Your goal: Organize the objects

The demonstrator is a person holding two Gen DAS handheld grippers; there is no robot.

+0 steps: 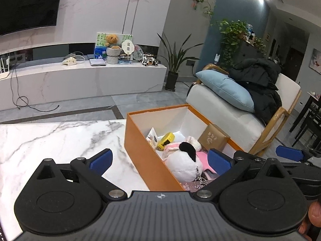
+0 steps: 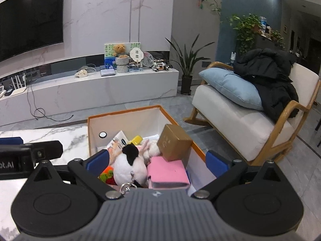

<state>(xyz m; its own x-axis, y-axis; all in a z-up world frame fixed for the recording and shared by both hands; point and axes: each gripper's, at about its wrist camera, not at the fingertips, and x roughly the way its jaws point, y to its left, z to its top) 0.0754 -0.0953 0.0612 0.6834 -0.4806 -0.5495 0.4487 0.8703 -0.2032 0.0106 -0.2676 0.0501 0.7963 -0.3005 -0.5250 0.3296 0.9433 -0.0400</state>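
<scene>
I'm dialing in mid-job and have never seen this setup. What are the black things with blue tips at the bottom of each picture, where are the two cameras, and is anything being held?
There is no robot arm. A person carries a handheld gripper in each hand, and each has a camera looking forward along its two blue-tipped fingers. One picture comes from the left gripper, the other from the right gripper. Both stand open and hold nothing. Ahead, on a white marble table, is an orange box already filled: a white and black plush toy, a pink case, a brown carton, a yellow item and a leaflet. In the left picture, the right gripper's blue finger shows at the right edge.
</scene>
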